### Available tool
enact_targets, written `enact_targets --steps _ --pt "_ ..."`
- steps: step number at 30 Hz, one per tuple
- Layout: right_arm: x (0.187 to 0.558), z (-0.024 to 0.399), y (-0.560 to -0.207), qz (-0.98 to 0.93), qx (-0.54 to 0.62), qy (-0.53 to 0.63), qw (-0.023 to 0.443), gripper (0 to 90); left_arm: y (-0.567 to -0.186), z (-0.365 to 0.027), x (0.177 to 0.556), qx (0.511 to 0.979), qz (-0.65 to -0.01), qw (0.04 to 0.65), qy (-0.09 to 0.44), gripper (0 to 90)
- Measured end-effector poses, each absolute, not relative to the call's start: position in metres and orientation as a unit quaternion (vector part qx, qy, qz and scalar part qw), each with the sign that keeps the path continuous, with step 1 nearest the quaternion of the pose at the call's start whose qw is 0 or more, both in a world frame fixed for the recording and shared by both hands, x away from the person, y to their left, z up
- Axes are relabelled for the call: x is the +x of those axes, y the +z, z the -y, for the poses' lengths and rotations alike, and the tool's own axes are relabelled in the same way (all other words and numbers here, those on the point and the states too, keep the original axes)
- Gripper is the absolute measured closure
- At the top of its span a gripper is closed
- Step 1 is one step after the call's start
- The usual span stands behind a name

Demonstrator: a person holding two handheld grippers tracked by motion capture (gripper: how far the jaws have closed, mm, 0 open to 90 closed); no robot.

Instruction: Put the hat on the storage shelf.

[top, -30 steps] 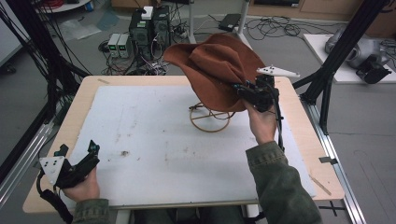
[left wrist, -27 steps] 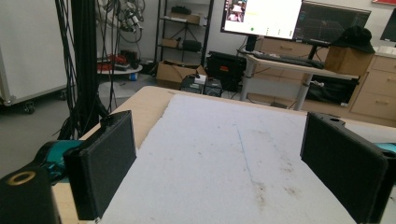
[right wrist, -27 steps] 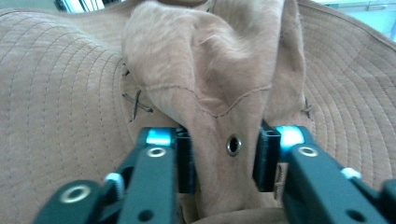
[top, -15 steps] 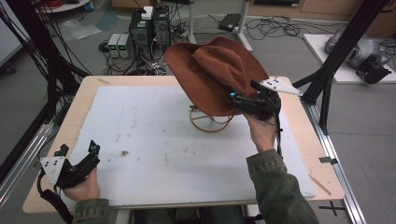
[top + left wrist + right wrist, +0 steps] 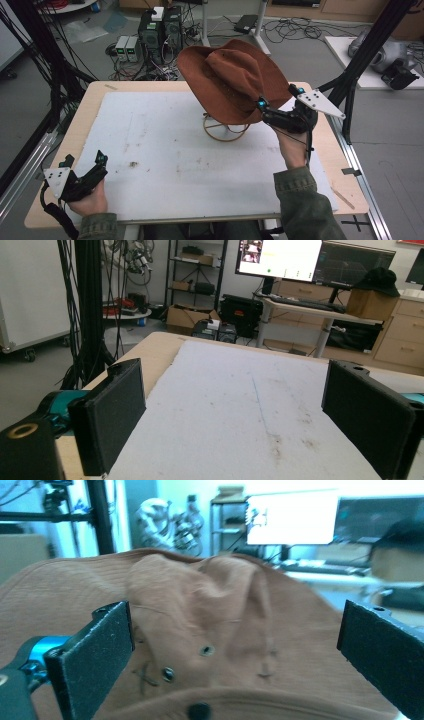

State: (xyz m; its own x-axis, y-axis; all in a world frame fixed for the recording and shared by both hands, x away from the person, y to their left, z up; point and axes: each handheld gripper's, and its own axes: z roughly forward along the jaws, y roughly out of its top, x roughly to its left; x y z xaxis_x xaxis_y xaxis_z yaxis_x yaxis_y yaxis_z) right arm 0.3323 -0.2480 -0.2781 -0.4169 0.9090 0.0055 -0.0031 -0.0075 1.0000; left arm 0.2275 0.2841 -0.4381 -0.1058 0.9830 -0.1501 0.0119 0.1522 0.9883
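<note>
Brown hat point(image 5: 232, 80) tilted on wire stand point(image 5: 225, 131), over the far right of the surface point(image 5: 165, 150). Right gripper point(image 5: 278, 103) just beside the hat brim, fingers point(image 5: 92, 660) just opened wide, grasping nothing. Left gripper point(image 5: 84, 161) well apart from the hat, fingers point(image 5: 110, 420) released.

Your right gripper point(image 5: 240, 650) has its two black jaws standing wide apart, one at the lower left of the picture and one at the lower right; they have just been opening, and neither pad presses on anything. Between and beyond them lies the brown hat point(image 5: 200, 630), close up. Its creased crown rises in the middle, with small metal eyelets point(image 5: 206, 651) on its side and a dark stud point(image 5: 199, 711) near the bottom edge. The brim spreads far out to the left. Farther off, blurred, you see a bright monitor point(image 5: 290, 517), a darker screen point(image 5: 380, 512) to its right, and a black post point(image 5: 102, 515) at the left.
</note>
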Motion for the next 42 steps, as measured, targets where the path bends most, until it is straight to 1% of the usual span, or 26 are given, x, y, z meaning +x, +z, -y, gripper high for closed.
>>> enact_targets --steps 1,2,3,10,13,14,16,18,19,20,21,22,23,24,25,27,33,34,39,42 --pt "0.324 0.254 -0.281 -0.581 0.385 0.591 0.407 0.9 -0.438 -0.283 0.228 0.438 -0.566 0.506 0.481 10.5" --pt "0.324 0.254 -0.281 -0.581 0.385 0.591 0.407 0.9 -0.438 -0.283 0.228 0.438 -0.566 0.506 0.481 10.5" --pt "0.317 0.262 -0.284 -0.576 0.386 0.584 0.422 1.0 -0.438 -0.283 0.227 0.438 -0.567 0.505 0.481 10.5" --pt "0.300 0.289 -0.297 -0.555 0.429 0.562 0.439 1.0 -0.437 -0.281 0.226 0.437 -0.564 0.506 0.486 10.5" --pt "0.287 0.305 -0.312 -0.540 0.455 0.543 0.454 1.0 -0.437 -0.281 0.225 0.435 -0.564 0.504 0.488 10.5" --pt "0.287 0.305 -0.312 -0.540 0.455 0.543 0.454 1.0 -0.437 -0.281 0.225 0.435 -0.564 0.504 0.488 10.5" --pt "0.278 0.312 -0.327 -0.538 0.470 0.537 0.450 1.1 -0.436 -0.281 0.225 0.434 -0.564 0.504 0.489 10.4" --pt "0.276 0.313 -0.332 -0.537 0.473 0.533 0.452 1.1 -0.436 -0.281 0.225 0.433 -0.565 0.503 0.490 10.4" --pt "0.270 0.316 -0.346 -0.537 0.484 0.527 0.447 1.4 -0.436 -0.281 0.224 0.432 -0.565 0.502 0.492 10.4" --pt "0.270 0.316 -0.346 -0.537 0.484 0.527 0.447 1.4 -0.436 -0.281 0.224 0.432 -0.565 0.502 0.492 10.4" --pt "0.266 0.318 -0.359 -0.542 0.490 0.519 0.444 1.5 -0.437 -0.282 0.224 0.430 -0.565 0.502 0.494 10.4" --pt "0.266 0.318 -0.359 -0.542 0.490 0.519 0.444 1.5 -0.437 -0.282 0.224 0.430 -0.565 0.502 0.494 10.4" --pt "0.265 0.318 -0.364 -0.544 0.493 0.515 0.443 1.5 -0.437 -0.282 0.224 0.430 -0.565 0.502 0.494 10.4" --pt "0.263 0.320 -0.378 -0.549 0.495 0.508 0.442 1.6 -0.437 -0.282 0.224 0.431 -0.565 0.501 0.494 10.5" --pt "0.263 0.320 -0.378 -0.549 0.495 0.508 0.442 1.6 -0.437 -0.282 0.224 0.431 -0.565 0.501 0.494 10.4" --pt "0.264 0.324 -0.394 -0.549 0.507 0.510 0.426 1.6 -0.437 -0.283 0.224 0.430 -0.565 0.501 0.494 10.4" --pt "0.266 0.325 -0.408 -0.550 0.513 0.503 0.426 1.6 -0.438 -0.283 0.225 0.434 -0.565 0.499 0.494 10.4" --pt "0.267 0.325 -0.409 -0.552 0.515 0.503 0.421 1.6 -0.438 -0.283 0.225 0.435 -0.564 0.499 0.494 10.4" --pt "0.267 0.324 -0.407 -0.546 0.506 0.510 0.430 1.6 -0.438 -0.282 0.225 0.436 -0.564 0.499 0.492 10.4" --pt "0.266 0.324 -0.408 -0.546 0.511 0.511 0.425 1.6 -0.438 -0.283 0.225 0.435 -0.565 0.501 0.491 10.4"
